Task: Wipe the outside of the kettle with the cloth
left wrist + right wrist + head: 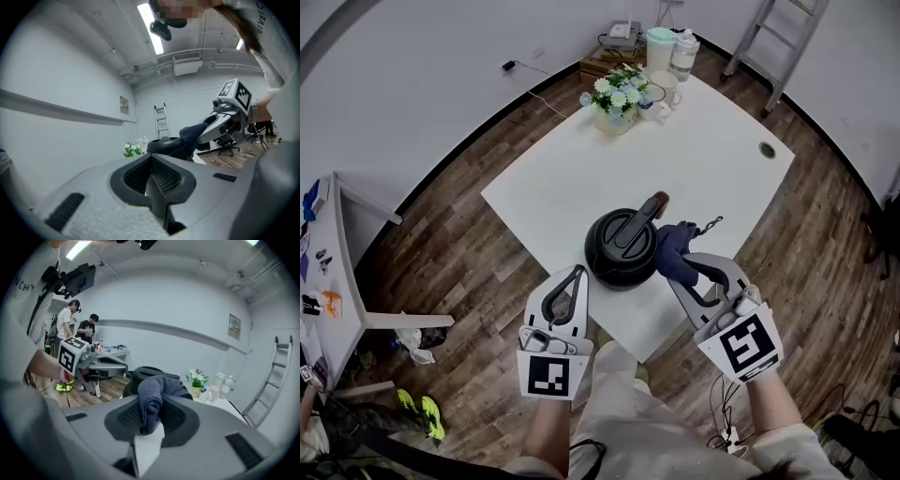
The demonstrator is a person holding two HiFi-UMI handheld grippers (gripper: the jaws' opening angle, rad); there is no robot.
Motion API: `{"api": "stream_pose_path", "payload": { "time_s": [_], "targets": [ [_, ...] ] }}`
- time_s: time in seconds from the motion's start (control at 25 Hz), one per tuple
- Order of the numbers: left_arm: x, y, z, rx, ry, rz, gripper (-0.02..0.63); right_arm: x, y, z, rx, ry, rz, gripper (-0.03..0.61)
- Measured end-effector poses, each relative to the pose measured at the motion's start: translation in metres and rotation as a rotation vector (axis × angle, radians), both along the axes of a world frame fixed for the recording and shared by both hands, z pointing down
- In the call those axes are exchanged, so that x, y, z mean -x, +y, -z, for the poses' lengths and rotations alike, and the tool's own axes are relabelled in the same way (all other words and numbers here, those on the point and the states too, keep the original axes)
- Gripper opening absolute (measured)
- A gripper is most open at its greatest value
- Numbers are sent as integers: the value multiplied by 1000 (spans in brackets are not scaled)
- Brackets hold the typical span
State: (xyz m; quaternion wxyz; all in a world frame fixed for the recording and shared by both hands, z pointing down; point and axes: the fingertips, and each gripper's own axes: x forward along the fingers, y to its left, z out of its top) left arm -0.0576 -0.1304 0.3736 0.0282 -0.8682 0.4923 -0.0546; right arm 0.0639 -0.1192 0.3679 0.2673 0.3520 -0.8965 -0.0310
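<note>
A black kettle with a red-tipped handle stands near the front edge of the white table. My right gripper is shut on a dark blue cloth, which presses against the kettle's right side. In the right gripper view the cloth bunches between the jaws, with the kettle just behind it. My left gripper hovers at the kettle's front left, shut and holding nothing. In the left gripper view the kettle and the cloth lie ahead of the shut left gripper.
A vase of flowers, a white cup, a pale jar and a bottle stand at the table's far end. A cable hole is at the right edge. A ladder leans behind; a side table stands left.
</note>
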Motion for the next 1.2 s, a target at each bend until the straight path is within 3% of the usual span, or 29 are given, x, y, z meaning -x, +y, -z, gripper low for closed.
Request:
{"api": "stream_pose_path", "payload": {
  "time_s": [0.24, 0.44, 0.64, 0.72, 0.8, 0.88, 1.2],
  "targets": [
    [2, 21, 1, -2, 1, 14, 8, 33, 40, 12, 14, -25, 99, 63],
    [13, 24, 5, -11, 1, 39, 8, 74, 60, 32, 13, -78, 266, 63],
    [44, 19, 2, 0, 26, 122, 8, 111, 39, 67, -73, -127, 362, 63],
    [54, 18, 2, -9, 26, 143, 8, 122, 19, 70, -102, -69, 387, 63],
    [63, 18, 2, -14, 31, 155, 8, 125, -3, 58, -96, 92, 412, 63],
    [70, 18, 1, -9, 32, 165, 8, 120, -26, 48, -87, 215, 400, 63],
    [89, 4, -6, 8, 33, 184, 8, 61, -85, 43, -26, 211, 159, 63]
  ]
}}
